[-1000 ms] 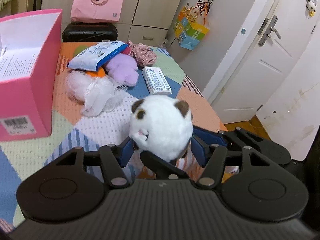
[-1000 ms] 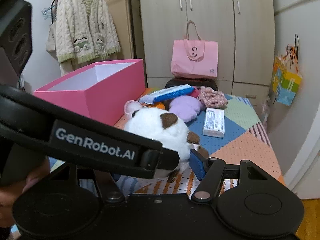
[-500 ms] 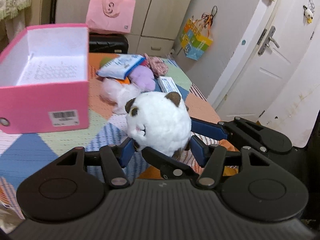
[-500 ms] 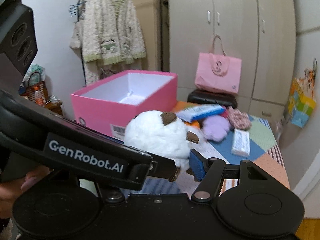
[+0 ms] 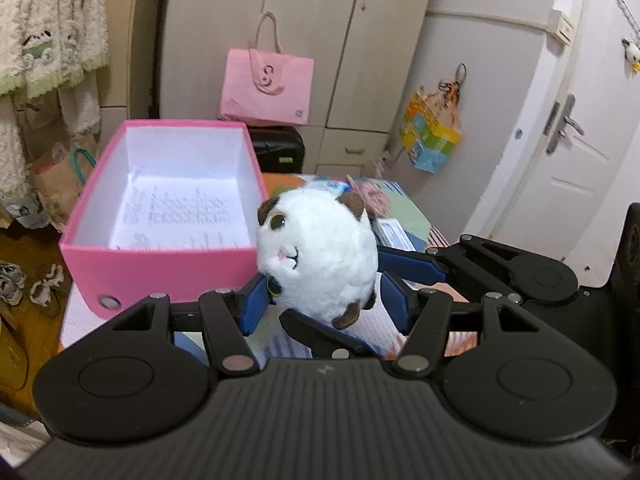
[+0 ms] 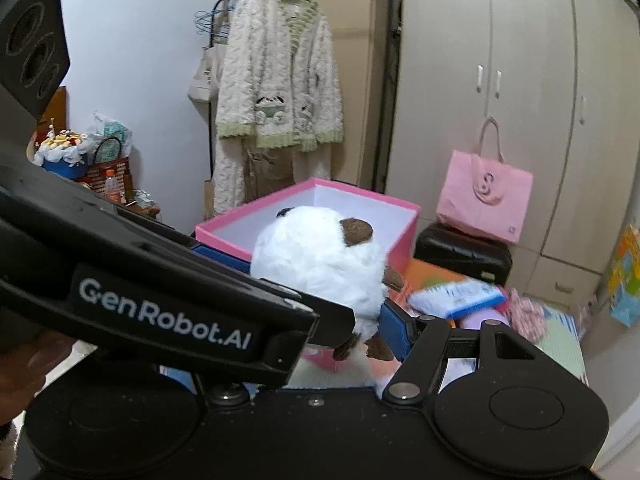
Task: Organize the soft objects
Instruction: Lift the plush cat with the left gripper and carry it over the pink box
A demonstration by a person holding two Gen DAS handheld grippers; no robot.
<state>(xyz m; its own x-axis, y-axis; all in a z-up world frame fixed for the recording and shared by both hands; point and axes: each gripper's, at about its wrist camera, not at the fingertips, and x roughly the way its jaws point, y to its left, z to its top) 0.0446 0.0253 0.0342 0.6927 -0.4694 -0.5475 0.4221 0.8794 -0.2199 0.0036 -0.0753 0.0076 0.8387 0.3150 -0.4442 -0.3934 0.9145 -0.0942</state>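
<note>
Fluffy white plush toy (image 5: 320, 252), matt pink cardboard box (image 5: 160, 268), glossy wardrobe (image 6: 520, 100).

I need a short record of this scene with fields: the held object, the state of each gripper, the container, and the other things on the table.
held object: round white plush toy with brown ears, lifted above the table
left gripper: shut on the plush toy
right gripper: shut on the same toy
container: open pink cardboard box, no soft object inside
still on the table: blue-and-white packet, purple plush, pink floral cloth
</note>
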